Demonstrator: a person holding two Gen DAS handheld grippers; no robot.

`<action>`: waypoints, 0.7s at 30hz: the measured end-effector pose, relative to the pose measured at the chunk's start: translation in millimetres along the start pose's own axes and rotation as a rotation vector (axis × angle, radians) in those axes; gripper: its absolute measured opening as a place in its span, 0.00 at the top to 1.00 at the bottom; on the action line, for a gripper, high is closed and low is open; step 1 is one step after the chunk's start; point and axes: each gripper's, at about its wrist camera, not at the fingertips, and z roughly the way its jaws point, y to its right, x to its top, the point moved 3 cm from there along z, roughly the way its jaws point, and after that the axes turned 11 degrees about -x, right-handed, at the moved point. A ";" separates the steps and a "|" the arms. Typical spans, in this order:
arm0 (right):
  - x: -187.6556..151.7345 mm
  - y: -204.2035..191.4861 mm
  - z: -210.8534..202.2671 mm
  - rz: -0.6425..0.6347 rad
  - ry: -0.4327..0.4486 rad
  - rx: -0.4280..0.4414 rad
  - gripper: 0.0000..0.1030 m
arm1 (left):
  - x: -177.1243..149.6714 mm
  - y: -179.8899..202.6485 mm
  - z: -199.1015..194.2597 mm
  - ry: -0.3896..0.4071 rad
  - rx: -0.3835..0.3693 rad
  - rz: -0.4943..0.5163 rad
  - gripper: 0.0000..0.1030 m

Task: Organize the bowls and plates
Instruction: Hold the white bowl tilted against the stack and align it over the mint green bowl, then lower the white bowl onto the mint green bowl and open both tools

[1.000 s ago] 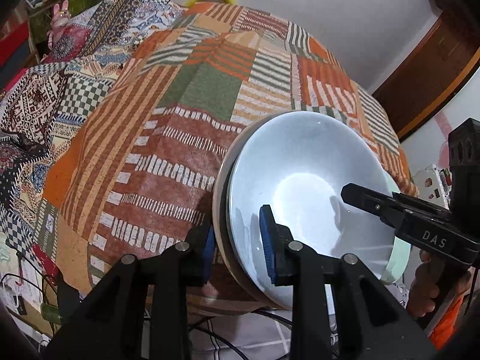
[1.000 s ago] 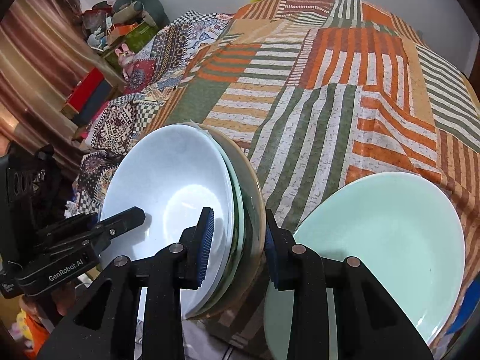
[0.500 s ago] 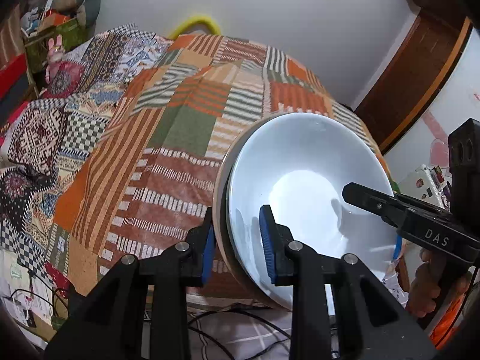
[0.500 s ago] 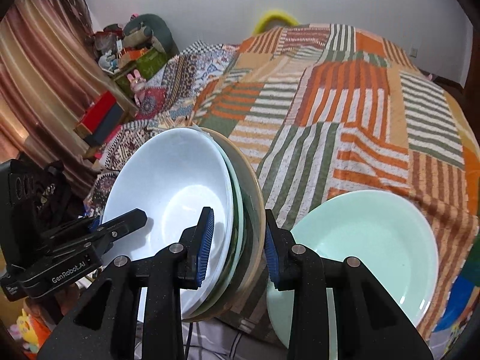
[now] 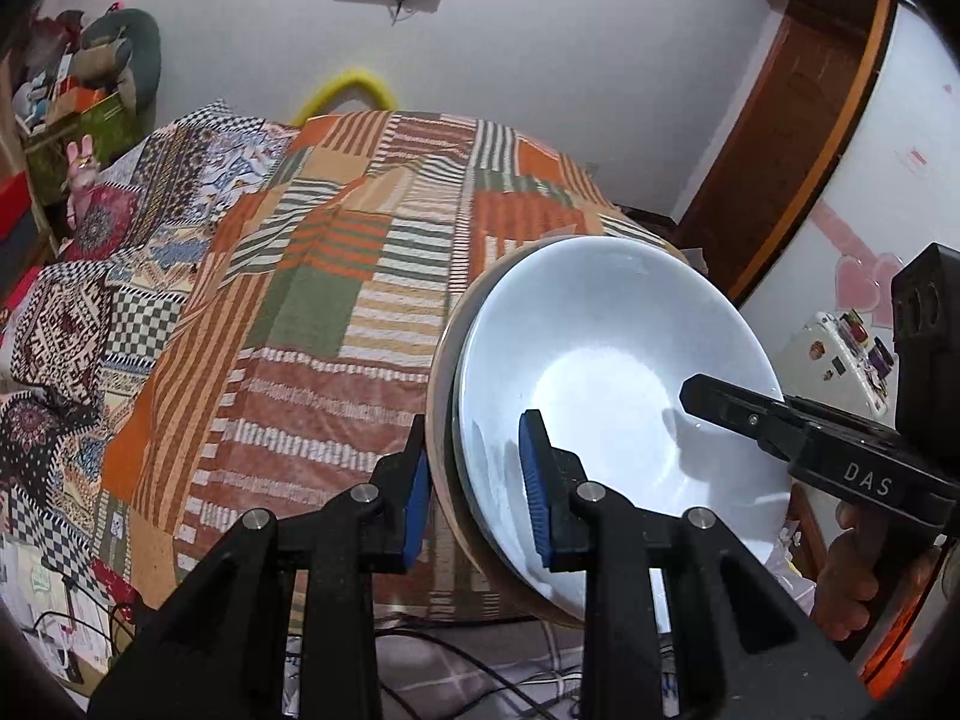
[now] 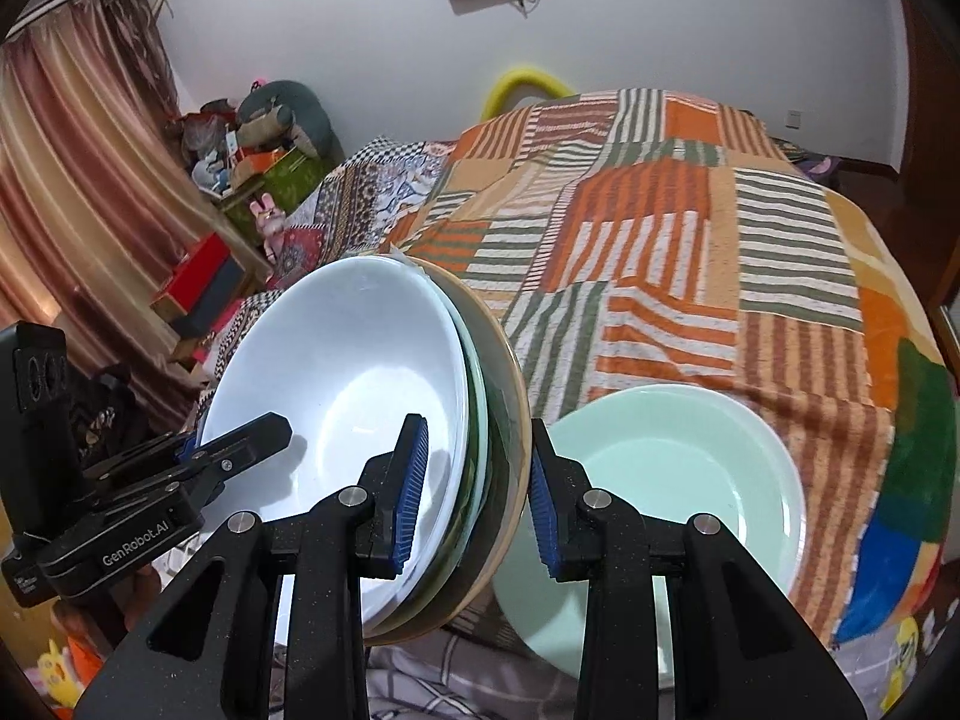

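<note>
A stack of dishes, with a white bowl [image 5: 600, 372] on top and green and tan plates under it [image 6: 510, 408], hangs tilted above the near edge of the bed. My left gripper [image 5: 474, 480] is shut on its left rim, blue pads on either side. At the opposite rim my right gripper [image 6: 477, 492] is shut on the stack too. Each gripper shows in the other's view: the right gripper [image 5: 756, 420], the left gripper [image 6: 240, 450]. A mint green plate [image 6: 678, 480] lies on the bedspread beside the right gripper, apart from the stack.
A patchwork bedspread [image 5: 336, 312] covers the bed. Cluttered shelves [image 6: 252, 162] and a striped curtain [image 6: 78, 192] stand at the left, a wooden door [image 5: 798, 138] at the right. Cables [image 5: 456, 678] lie on the floor below. A yellow curved object [image 6: 528, 81] lies at the bed's far end.
Both grippers have risen with the stack of dishes held between them, and more of the wall and room shows. The mint plate stayed on the bed and now sits lower and farther.
</note>
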 end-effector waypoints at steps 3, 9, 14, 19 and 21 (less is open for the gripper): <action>-1.9 9.3 -7.0 0.017 0.011 -0.007 0.72 | 0.0 9.9 4.9 -0.008 -0.013 0.014 0.73; -5.2 28.2 -19.0 0.045 0.032 -0.033 0.72 | -1.2 29.5 17.6 -0.033 -0.038 0.044 0.73; -7.6 42.7 -26.2 0.069 0.043 -0.054 0.72 | -0.5 45.6 30.3 -0.058 -0.052 0.071 0.73; -11.9 59.1 -31.8 0.101 0.045 -0.078 0.72 | 1.9 61.9 46.6 -0.089 -0.059 0.103 0.73; -13.2 65.1 -32.9 0.111 0.045 -0.083 0.72 | 1.5 66.5 52.1 -0.101 -0.063 0.112 0.73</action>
